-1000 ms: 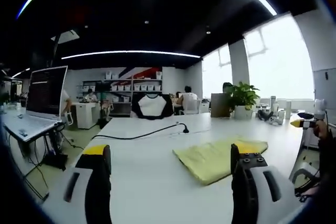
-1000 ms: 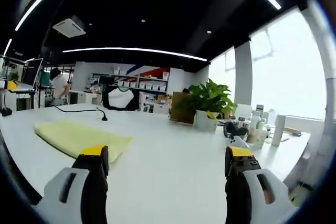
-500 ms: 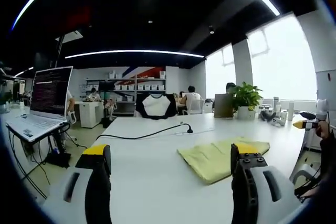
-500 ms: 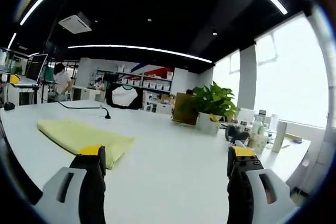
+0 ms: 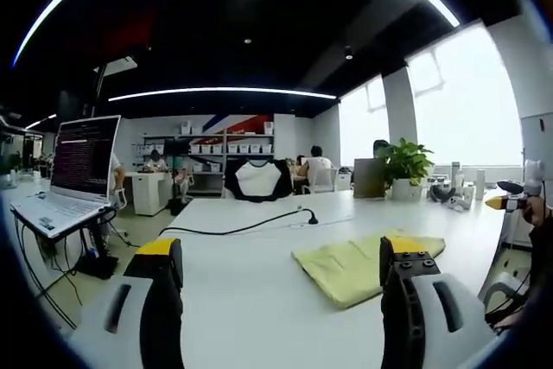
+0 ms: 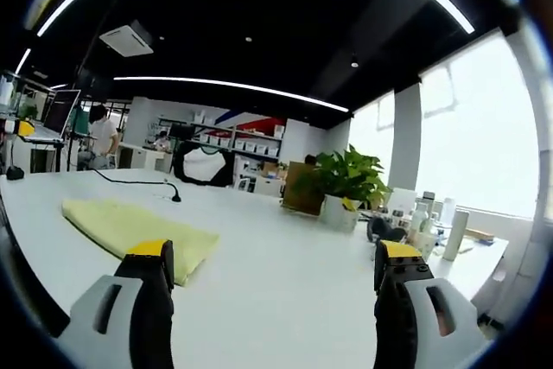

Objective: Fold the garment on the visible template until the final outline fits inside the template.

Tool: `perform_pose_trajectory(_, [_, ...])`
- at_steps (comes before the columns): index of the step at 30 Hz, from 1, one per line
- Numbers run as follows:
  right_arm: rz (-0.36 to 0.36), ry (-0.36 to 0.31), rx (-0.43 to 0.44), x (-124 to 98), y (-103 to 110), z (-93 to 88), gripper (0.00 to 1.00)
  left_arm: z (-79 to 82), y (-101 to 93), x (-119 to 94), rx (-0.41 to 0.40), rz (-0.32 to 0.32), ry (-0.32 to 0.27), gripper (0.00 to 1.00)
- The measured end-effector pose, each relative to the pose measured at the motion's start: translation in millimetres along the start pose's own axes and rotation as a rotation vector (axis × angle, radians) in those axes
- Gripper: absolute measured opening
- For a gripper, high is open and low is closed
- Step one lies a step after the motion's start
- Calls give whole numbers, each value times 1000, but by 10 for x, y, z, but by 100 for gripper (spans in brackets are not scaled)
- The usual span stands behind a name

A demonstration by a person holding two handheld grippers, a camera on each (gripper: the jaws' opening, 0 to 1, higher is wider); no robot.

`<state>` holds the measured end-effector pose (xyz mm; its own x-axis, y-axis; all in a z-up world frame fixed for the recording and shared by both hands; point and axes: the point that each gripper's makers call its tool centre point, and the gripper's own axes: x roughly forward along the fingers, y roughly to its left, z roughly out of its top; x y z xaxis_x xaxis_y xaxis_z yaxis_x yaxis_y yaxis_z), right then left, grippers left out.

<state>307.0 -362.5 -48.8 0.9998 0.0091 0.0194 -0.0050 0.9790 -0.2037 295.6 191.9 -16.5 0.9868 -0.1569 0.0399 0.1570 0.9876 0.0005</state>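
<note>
A folded pale yellow garment [image 5: 359, 264] lies flat on the white table [image 5: 251, 283], ahead and to the right of my left gripper [image 5: 281, 274]. That gripper is open, its jaws wide apart with nothing between them. In the right gripper view the same garment [image 6: 138, 226] lies ahead on the left, just beyond the left jaw. My right gripper [image 6: 275, 276] is also open and holds nothing, hovering low over the table [image 6: 285, 274]. The other gripper's yellow tip [image 5: 501, 203] shows at the far right of the left gripper view, with a hand behind it.
A black cable with a small stand [image 5: 304, 213] runs across the table beyond the garment. A laptop [image 5: 73, 170] sits on a stand to the left. A potted plant [image 6: 346, 181] and several bottles [image 6: 432, 218] stand at the table's far right. People sit at desks in the background.
Both views have drifted slightly; the scene sits a little differently in each. The garment lies as before and both grippers stay open.
</note>
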Motion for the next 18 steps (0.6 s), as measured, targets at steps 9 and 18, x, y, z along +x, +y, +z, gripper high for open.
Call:
perform_pose_trajectory(9, [22,13,-18,50,119,-25,99,23,58,-51,10,12,-15,100])
perform_pose_trajectory(18, [57,17,-24,43,275,-22,99,-20,177,-86,4,32,-4,100])
